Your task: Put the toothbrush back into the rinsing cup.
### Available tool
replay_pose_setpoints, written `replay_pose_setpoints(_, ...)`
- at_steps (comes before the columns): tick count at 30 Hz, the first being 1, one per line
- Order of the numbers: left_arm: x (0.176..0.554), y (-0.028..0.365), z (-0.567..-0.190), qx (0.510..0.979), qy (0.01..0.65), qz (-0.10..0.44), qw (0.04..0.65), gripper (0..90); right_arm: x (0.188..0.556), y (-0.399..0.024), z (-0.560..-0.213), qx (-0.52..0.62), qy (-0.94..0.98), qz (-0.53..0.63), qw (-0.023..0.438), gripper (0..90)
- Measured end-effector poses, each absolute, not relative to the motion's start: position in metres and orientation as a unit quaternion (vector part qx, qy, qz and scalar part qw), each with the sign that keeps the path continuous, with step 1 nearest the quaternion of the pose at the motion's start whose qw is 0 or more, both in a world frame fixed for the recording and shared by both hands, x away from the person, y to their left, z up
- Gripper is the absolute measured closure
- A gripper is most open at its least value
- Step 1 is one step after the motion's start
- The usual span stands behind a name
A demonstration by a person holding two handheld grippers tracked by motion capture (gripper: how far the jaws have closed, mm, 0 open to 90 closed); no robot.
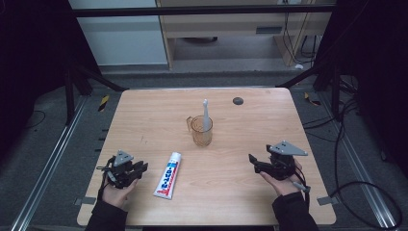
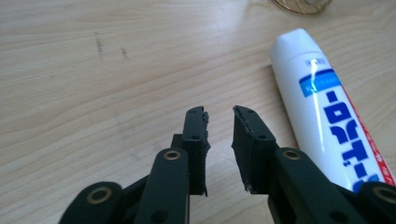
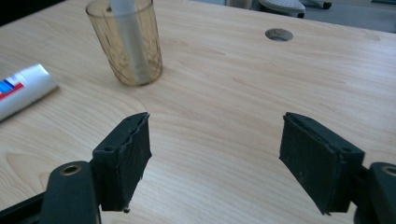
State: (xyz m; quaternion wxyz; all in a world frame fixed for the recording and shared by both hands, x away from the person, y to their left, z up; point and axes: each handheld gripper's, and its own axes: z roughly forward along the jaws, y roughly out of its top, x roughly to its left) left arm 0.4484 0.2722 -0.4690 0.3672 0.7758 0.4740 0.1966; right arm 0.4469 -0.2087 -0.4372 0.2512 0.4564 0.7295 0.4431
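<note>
Nearest, the left gripper (image 2: 219, 140) is seen with jaws narrowly parted, nothing between them. The toothpaste tube (image 1: 168, 175) lies flat just beside it, likely light, soft and slippery; it is best taken across its middle. The right gripper (image 3: 215, 158) stands wide open, empty.

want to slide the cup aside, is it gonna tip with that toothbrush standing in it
Probably somewhat tippy: the cup is tall and narrow, and the toothbrush leans against its rim, rising well above it, so weight sits high. Its clear amber wall looks hard and smooth, so a claw may slip. A push low on the wall seems safer.
</note>
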Motion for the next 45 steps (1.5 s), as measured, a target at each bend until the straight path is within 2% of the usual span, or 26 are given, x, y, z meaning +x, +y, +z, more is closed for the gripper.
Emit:
replay_pose_setpoints(10, 0.44, 0.255, -0.474, 0.818, 0.44, 0.152, 0.337, 88.6, 0.436, -0.221, -0.455, 0.47, 0.739, 0.416, 0.246, 26.6)
replay_pose_setpoints(21, 0.427, 0.234, -0.48, 0.856, 0.406, 0.124, 0.295, 89.3, 0.432, -0.228, -0.463, 0.481, 0.741, 0.396, 0.25, 25.9)
replay_pose_setpoints(45, 0.421, 0.202, -0.481, 0.859, 0.378, 0.095, 0.331, 89.4, 0.432, -0.235, -0.468, 0.492, 0.739, 0.388, 0.249, 24.8)
